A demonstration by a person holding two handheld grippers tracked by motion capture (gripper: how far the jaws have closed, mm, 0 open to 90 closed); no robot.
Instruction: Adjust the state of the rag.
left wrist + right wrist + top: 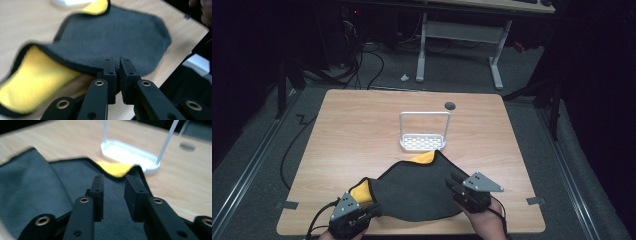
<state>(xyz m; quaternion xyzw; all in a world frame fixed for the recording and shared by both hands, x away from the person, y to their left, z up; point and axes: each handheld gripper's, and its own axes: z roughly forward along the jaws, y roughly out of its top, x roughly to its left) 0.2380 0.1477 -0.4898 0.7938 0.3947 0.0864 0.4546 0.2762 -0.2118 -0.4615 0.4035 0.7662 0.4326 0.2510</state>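
A dark grey cloth (422, 187) with a yellow underside lies near the front edge of the table, a yellow corner turned up at its left and another at its far tip. My left gripper (372, 209) is at the cloth's left front edge. In the left gripper view, its jaws (117, 67) are shut on a bunched bit of the cloth's (120, 32) dark hem. My right gripper (455, 180) hovers over the cloth's right side. In the right gripper view, its jaws (113, 187) stand open above the grey cloth (32, 185), with nothing pinched between them.
A small white wire rack (423, 142) with a tall hoop stands just beyond the cloth's far tip; it is also in the right gripper view (130, 155). A round cable hole (450, 105) sits at the back of the wooden table (352, 130). The front table edge is close behind both grippers.
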